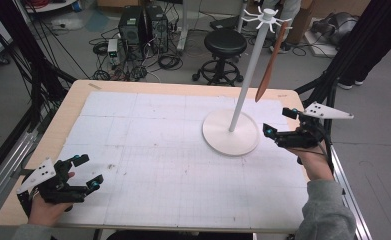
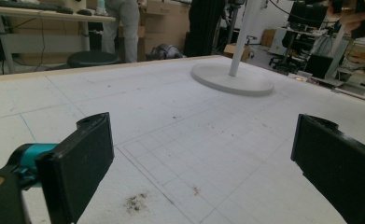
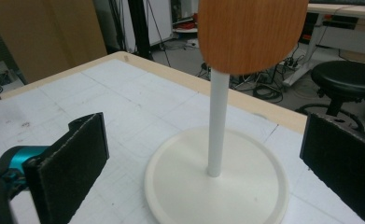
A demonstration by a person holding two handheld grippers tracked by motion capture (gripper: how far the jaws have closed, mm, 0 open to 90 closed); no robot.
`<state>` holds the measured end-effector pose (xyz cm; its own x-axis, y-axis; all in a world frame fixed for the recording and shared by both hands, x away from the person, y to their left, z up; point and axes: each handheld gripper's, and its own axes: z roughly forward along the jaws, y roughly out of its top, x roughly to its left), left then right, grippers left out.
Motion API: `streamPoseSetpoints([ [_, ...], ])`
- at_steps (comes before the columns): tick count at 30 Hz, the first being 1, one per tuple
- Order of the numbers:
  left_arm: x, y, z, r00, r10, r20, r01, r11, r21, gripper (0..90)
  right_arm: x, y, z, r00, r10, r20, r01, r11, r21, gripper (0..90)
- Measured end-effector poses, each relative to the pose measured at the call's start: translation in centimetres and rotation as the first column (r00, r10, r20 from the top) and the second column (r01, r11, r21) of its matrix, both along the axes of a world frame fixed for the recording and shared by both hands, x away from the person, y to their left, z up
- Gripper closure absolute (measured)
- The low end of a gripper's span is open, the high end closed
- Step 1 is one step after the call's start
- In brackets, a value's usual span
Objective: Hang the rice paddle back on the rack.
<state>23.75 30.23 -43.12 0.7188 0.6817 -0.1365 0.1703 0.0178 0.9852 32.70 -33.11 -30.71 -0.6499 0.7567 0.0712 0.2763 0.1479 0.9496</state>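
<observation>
At the near left of the counter, the left gripper rests with fingers wide open, holding nothing. Farther right hangs a wooden spatula on the white stand, its top cut off in the right gripper view. Beside it, the right gripper gapes, empty.

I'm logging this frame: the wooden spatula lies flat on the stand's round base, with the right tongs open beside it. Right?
Not quite. The wooden spatula hangs from a hook at the top of the stand, its blade clear above the round base, as the high view shows. The right tongs are indeed open beside it.
</observation>
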Motion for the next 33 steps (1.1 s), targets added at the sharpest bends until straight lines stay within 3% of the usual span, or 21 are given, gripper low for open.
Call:
streamPoseSetpoints([
  [10, 0.1, -0.1, 0.0, 1.0, 0.001, -0.001, -0.001, 1.0, 0.006, 6.3, -2.2, 0.1, -3.1, 0.9998, 0.017, -0.009, -0.016, 1.0, 0.013, 0.0],
  [21, 0.1, -0.2, 0.0, 1.0, 0.002, -0.003, -0.001, 0.9999, 0.013, 6.2, -3.9, 0.0, -6.4, 0.9985, 0.024, -0.048, -0.022, 0.999, 0.035, 0.0],
  [24, 0.1, -0.2, 0.0, 1.0, 0.001, -0.003, -0.001, 0.9998, 0.02, 6.3, -4.3, 0.0, -7.0, 0.9982, 0.026, -0.055, -0.023, 0.998, 0.06, 0.0],
  [33, 0.1, -0.3, -0.1, 1.0, -0.002, -0.006, 0.003, 0.9998, 0.022, 6.3, -5.6, -0.6, -7.9, 0.9974, 0.023, -0.068, -0.019, 0.998, 0.062, 0.0],
])
